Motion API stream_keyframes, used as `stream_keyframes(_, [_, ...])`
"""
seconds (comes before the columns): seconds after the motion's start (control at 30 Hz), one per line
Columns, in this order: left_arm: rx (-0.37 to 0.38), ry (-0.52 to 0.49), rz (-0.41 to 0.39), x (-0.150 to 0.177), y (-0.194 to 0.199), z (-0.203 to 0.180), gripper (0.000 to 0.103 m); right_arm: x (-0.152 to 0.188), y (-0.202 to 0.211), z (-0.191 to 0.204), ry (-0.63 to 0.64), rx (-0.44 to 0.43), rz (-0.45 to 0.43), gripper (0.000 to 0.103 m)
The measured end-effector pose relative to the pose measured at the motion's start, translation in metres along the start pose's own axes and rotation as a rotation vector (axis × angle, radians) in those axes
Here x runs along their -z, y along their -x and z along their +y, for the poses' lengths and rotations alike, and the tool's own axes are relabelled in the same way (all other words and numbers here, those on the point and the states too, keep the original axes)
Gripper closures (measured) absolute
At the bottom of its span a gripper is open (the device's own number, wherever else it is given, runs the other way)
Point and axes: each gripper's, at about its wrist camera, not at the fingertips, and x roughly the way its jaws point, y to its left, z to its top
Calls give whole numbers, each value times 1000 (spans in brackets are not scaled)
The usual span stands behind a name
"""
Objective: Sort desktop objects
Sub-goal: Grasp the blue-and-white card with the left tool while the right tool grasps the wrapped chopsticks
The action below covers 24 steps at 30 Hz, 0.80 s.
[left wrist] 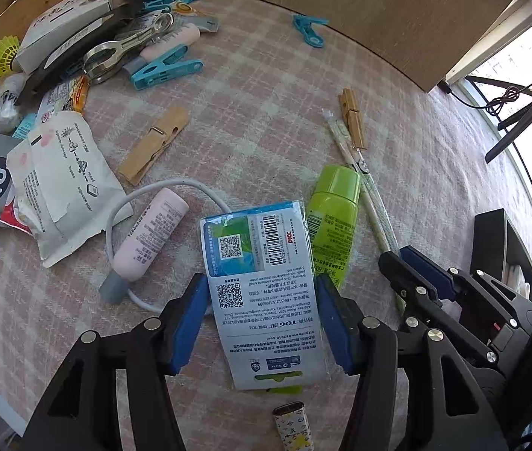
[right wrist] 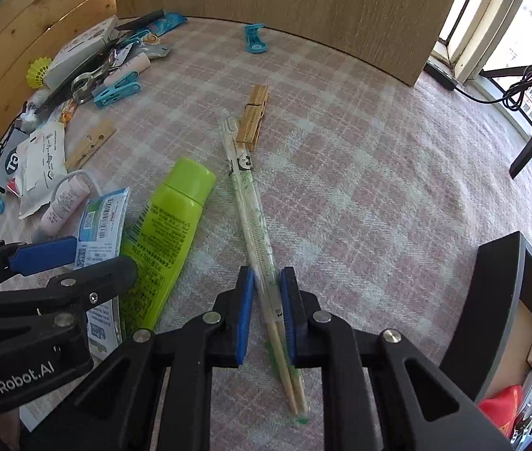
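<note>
1. On the pink plaid tablecloth (right wrist: 359, 173), the right gripper (right wrist: 267, 314) is clamping its blue pads on the wrapped chopsticks (right wrist: 254, 233), near their bare tips.
2. Left gripper (left wrist: 262, 323) is straddling the blue-white packet (left wrist: 262, 293), jaws wide; can't tell if the pads are pressing its edges.
3. Green tube (right wrist: 164, 240) is lying btwn packet & chopsticks, touching the packet.
4. Wooden clothespin (right wrist: 253, 118) is sitting by the chopsticks' far end.
5. Clutter pile (left wrist: 89, 49) is sitting at far left.
</note>
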Motion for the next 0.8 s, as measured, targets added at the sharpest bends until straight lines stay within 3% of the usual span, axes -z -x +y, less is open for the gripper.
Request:
stream_keyframes(0.17, [11, -8, -15, -5, 15, 1, 49, 5, 8, -7, -34, -27, -8, 96])
stream_keyframes(0.47, [23, -26, -47, 2, 34, 2, 49, 13, 27, -14, -86, -60, -37, 98])
stream_keyframes(0.57, [31, -24, -58, 10, 42, 2, 50, 31, 40, -16, -110, -56, -72, 98])
stream_keyframes(0.6, [36, -25, -60, 11, 44, 1, 60, 35, 46, -21, -119, -61, -80, 98])
stream_keyframes(0.63, [40, -24, -53, 12, 45, 0, 89, 38, 49, -23, -127, -66, -86, 98])
stream_keyframes(0.67, [42, -21, -52, 9, 43, -7, 87, 39, 52, -24, -136, -68, -92, 98])
stream_keyframes(0.8, [41, -56, -56, 0, 35, -20, 98, 34, 59, -23, -149, -59, -115, 98])
